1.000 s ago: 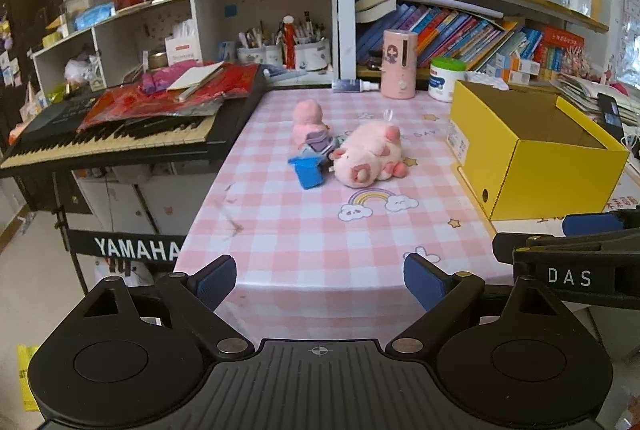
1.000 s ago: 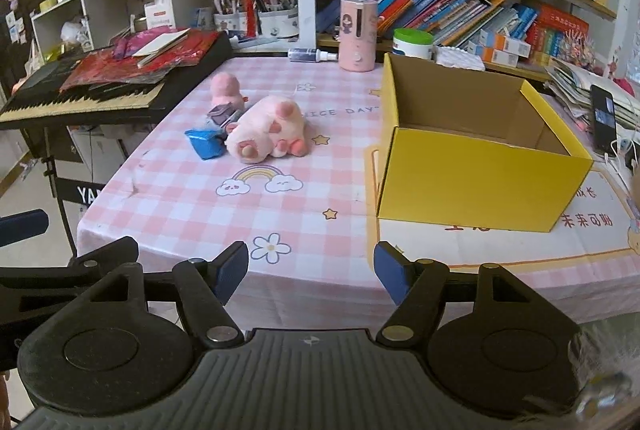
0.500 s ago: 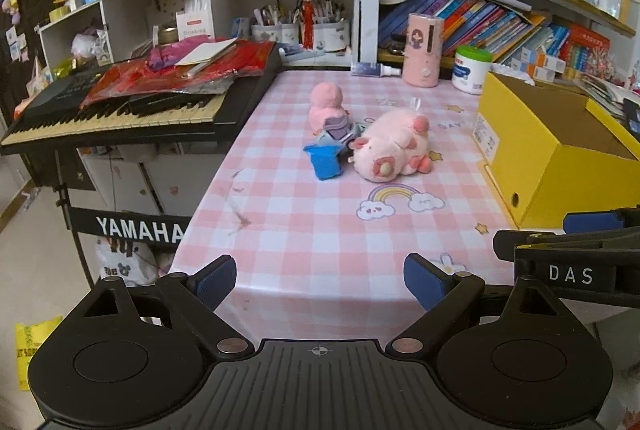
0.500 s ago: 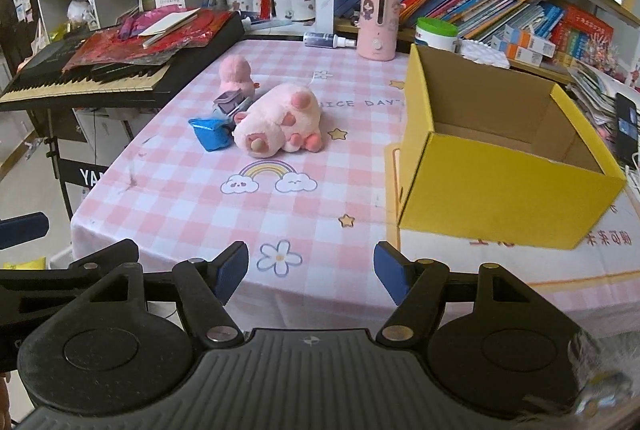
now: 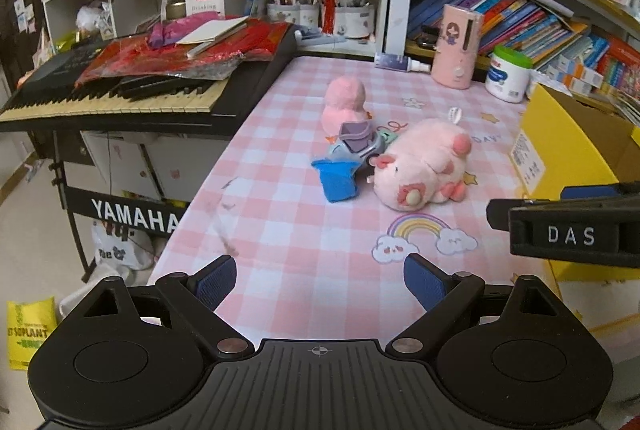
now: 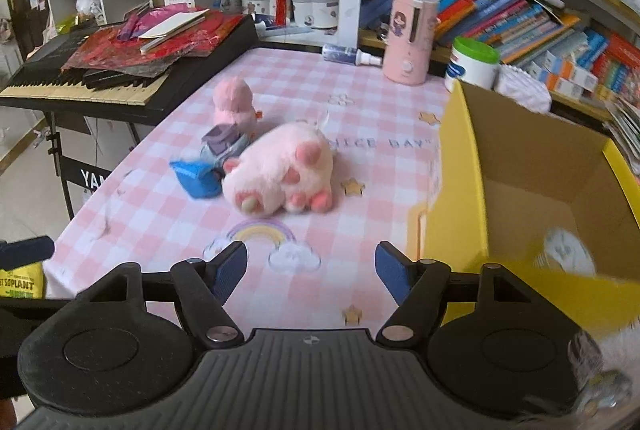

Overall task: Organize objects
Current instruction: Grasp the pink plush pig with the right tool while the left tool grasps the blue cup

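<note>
Both grippers were brought nearer the pink plush pig (image 6: 280, 166); the right gripper (image 6: 311, 270) had just been opened wider, empty, the left gripper (image 5: 320, 280) released.

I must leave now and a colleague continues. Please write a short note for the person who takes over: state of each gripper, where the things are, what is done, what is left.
Left gripper: open, holding nothing, over the near table edge.
Right gripper: jaws have just opened wider, nothing between them.
Pink plush pig, small pink plush, grey toy car and blue toy piece lie together mid-table on the checked cloth.
Yellow box stands open at the right; a pale blurred patch shows inside.
Done: no toy picked up yet.
Left: presumably move the toys into the box.
</note>
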